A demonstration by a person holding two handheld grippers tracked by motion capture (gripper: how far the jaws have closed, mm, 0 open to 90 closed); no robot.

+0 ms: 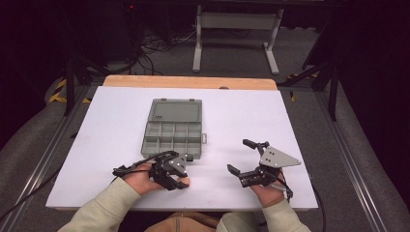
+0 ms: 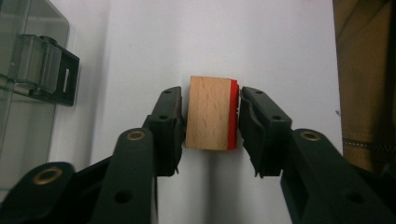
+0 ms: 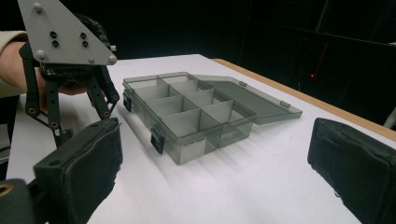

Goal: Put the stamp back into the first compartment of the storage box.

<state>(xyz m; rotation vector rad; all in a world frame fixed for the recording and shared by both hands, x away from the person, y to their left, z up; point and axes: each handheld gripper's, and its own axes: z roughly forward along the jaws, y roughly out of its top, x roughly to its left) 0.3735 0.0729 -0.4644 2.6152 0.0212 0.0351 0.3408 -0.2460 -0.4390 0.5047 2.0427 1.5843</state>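
Note:
A small wooden block [image 2: 208, 113] with one red face stands on the white table between my left gripper's [image 2: 210, 116] two black pads, which touch both its sides. In the high view the left gripper [image 1: 182, 179] lies near the front edge, just in front of the grey compartment box [image 1: 171, 136], and points to the right. My right gripper [image 1: 239, 155] rests to the right of the box with its jaws wide apart and nothing between them. In the right gripper view [image 3: 215, 154] it looks at the box [image 3: 187, 112] and at the left gripper [image 3: 106, 112].
The box's lid [image 1: 175, 111] lies open and flat on the far side, and its several compartments look bare. Its black latch [image 2: 63, 77] sits close to my left jaw. The white table [image 1: 290, 116] ends in a wooden strip at the back.

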